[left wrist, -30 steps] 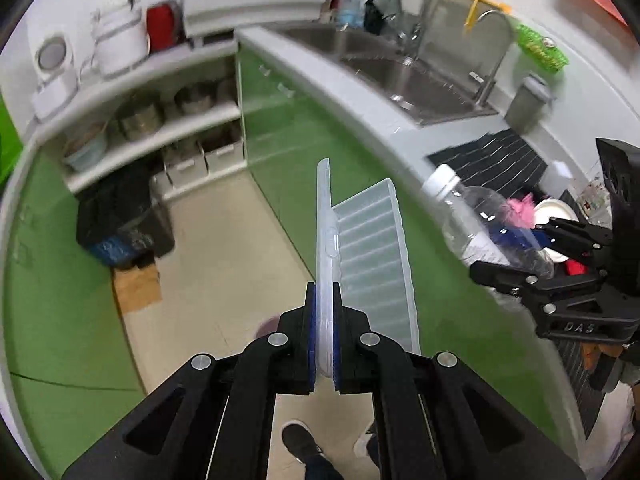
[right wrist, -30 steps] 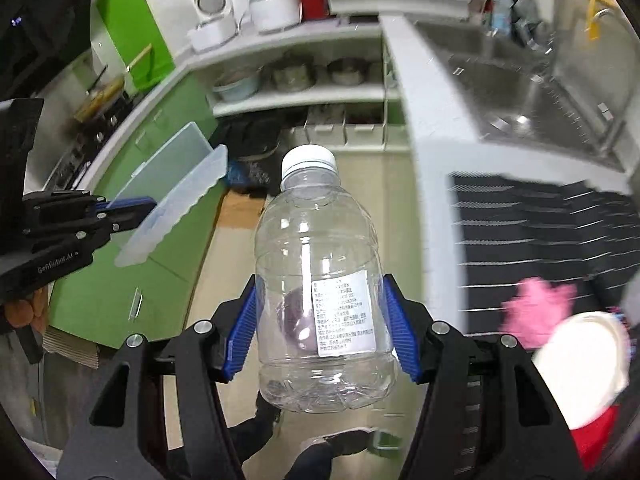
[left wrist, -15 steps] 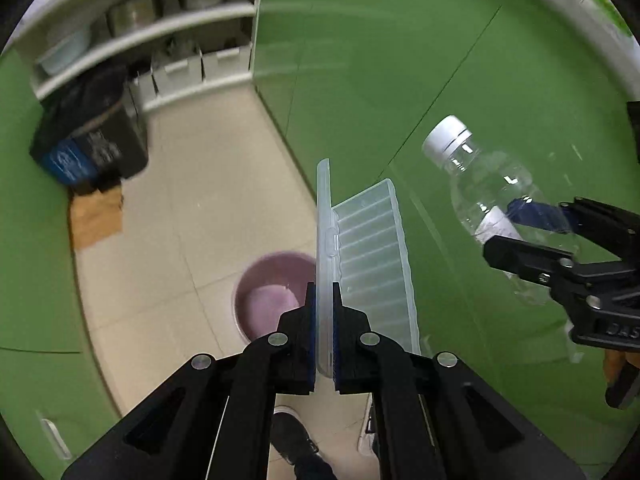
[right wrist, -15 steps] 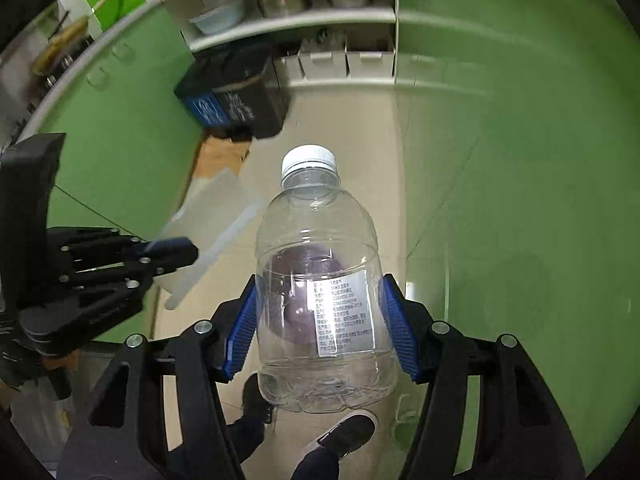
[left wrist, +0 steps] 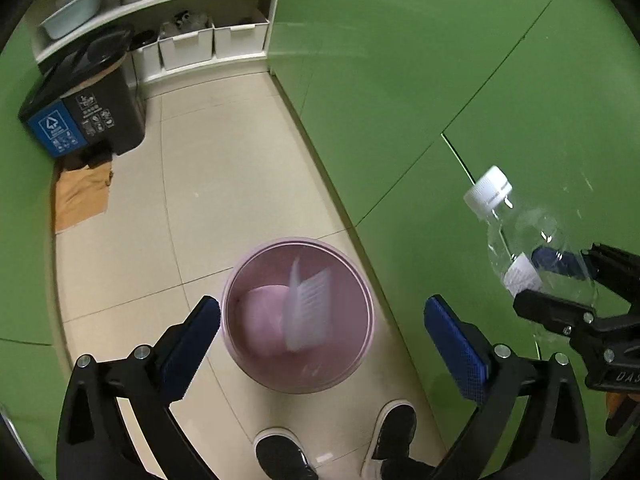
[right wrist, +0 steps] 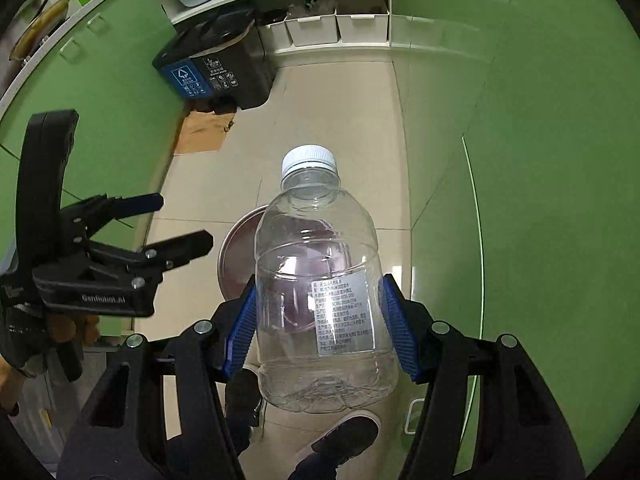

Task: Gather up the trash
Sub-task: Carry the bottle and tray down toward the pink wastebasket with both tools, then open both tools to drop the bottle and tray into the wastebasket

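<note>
A pink round bin (left wrist: 276, 376) stands on the tiled floor below me. A clear ribbed plastic tray (left wrist: 308, 310) is inside it, blurred. My left gripper (left wrist: 322, 328) is open and empty right above the bin; it also shows in the right wrist view (right wrist: 182, 224). My right gripper (right wrist: 320, 332) is shut on a clear plastic bottle (right wrist: 320, 300) with a white cap, held above the floor to the right of the bin (right wrist: 236, 252). The bottle also shows in the left wrist view (left wrist: 516, 240).
A black recycling bin (left wrist: 80, 108) with a blue label stands at the far left by flat cardboard (left wrist: 82, 194). Green cabinet doors (left wrist: 440, 80) line both sides of the narrow floor. White shelves (left wrist: 192, 44) with boxes and pots are at the far end. The person's shoes (left wrist: 332, 452) are below.
My left gripper has opened and the plastic tray has dropped into the pink bin. Both grippers have tilted further down toward the floor. The right gripper still holds the bottle.
</note>
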`<state>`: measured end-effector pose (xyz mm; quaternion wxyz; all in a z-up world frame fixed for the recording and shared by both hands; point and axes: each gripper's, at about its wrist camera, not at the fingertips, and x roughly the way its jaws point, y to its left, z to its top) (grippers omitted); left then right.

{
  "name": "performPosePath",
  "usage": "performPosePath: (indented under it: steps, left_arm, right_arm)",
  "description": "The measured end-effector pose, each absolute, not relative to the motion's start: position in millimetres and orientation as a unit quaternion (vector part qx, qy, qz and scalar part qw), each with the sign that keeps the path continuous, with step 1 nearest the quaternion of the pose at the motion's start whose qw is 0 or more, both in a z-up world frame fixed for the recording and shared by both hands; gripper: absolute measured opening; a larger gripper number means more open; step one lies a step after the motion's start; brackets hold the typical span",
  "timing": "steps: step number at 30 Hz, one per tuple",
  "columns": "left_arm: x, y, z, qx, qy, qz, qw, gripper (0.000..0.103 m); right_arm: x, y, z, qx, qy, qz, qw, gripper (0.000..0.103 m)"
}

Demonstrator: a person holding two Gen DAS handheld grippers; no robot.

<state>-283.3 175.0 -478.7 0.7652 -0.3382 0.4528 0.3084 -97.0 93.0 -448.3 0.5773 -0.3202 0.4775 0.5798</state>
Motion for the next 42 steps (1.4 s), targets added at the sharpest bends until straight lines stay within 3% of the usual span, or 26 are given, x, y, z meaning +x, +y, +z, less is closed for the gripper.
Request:
performPosePath:
  steps: [21, 23, 25, 36, 42]
  left_arm:
    - [-337, 201, -460, -0.334, 0.432, 0.359, 0.756, 0.097]
    - [-344, 205, -459, -0.336, 0.429, 0.365, 0.755, 0.097]
    - [-351, 209, -459, -0.335, 0.427, 0.373, 0.753, 0.097]
    - [-355, 208, -451, -0.34, 0.426, 0.373, 0.751, 0.097]
    - [-345, 197, -406, -0.33, 0.431, 0.362, 0.758, 0.097]
  right_arm:
    - [-137, 128, -472, -0.337, 0.468, 0.621, 0.53, 0.06]
    - [-142, 134, -477, -0.337, 0.468, 0.627, 0.524, 0.062]
    - [-145, 138, -481, -0.342, 0.463, 0.628, 0.524, 0.098]
    - [-137, 133, -466, -0.348, 0.465, 0.606, 0.543, 0.099]
    - [-126, 112, -405, -0.33, 0.468, 0.597, 0.562, 0.099]
